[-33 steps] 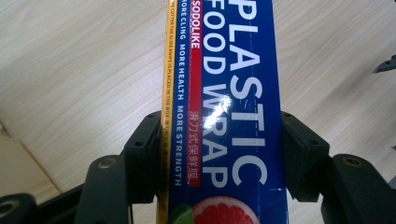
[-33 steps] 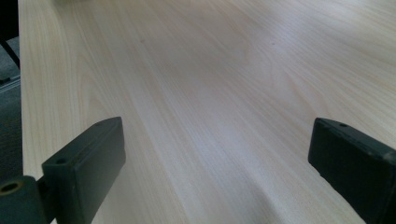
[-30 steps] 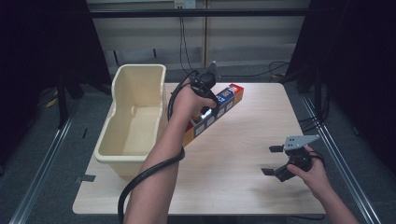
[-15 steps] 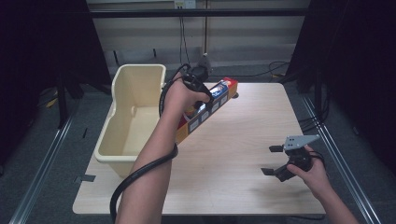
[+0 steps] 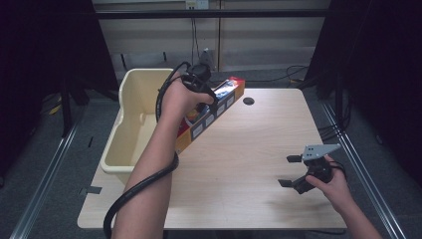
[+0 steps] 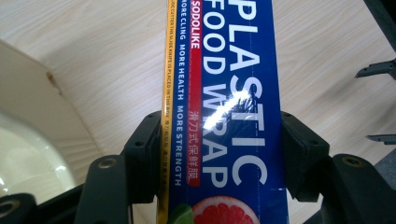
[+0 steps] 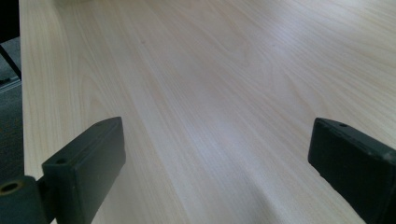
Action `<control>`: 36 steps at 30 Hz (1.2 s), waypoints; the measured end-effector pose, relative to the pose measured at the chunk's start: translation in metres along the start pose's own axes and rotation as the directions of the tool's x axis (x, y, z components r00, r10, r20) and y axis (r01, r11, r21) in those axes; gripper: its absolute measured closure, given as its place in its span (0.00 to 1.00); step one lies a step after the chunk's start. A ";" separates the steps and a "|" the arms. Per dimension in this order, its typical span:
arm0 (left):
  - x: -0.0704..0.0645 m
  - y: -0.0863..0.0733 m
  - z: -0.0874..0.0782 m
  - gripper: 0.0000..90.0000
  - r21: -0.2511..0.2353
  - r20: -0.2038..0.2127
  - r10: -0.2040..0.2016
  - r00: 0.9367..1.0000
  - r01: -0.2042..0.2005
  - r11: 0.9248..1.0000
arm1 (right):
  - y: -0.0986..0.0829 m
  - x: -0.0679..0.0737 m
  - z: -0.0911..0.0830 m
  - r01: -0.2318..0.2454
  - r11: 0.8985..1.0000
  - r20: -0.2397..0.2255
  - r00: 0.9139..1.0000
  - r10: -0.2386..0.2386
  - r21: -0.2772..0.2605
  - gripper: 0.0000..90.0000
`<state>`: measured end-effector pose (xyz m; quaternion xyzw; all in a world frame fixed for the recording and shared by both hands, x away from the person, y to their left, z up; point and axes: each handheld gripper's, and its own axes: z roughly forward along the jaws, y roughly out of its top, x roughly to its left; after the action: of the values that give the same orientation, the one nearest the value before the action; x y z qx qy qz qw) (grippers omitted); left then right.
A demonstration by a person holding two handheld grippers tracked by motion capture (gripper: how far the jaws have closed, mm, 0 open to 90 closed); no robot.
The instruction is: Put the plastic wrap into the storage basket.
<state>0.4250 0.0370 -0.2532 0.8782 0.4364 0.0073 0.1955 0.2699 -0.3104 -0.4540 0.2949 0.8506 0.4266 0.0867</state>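
A long blue, red and yellow box of plastic food wrap is held off the table, tilted, with its lower end over the rim of the cream bin. My left gripper is shut on the box across its width, one jaw pressing each long side. The box's far end points to the back of the table. My right gripper stands open near the table's front right corner, just above bare wood, with nothing between its jaws.
The deep cream bin stands at the table's left edge, and its rim lies beside the box. The light wooden table has a dark round hole near the back. Cables trail off the left arm.
My left gripper has carried the box leftward and toward the back, so its lower end now overhangs the bin's rim. The right gripper has stayed where it was.
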 end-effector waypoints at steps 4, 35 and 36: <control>0.004 -0.003 -0.007 0.45 -0.004 -0.001 -0.014 1.000 0.014 1.000 | 0.000 0.000 0.000 -0.002 1.000 -0.008 1.000 0.002 -0.005 0.04; 0.032 -0.028 -0.041 0.45 -0.005 -0.029 -0.100 0.995 0.100 0.995 | 0.000 0.003 0.003 0.013 1.000 0.008 1.000 -0.014 0.018 0.05; 0.032 -0.028 -0.041 0.45 -0.005 -0.029 -0.100 0.995 0.100 0.995 | 0.000 0.003 0.003 0.013 1.000 0.008 1.000 -0.014 0.018 0.05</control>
<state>0.4163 0.0902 -0.2304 0.8547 0.4826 0.0112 0.1909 0.2687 -0.3072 -0.4555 0.2917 0.8560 0.4171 0.0904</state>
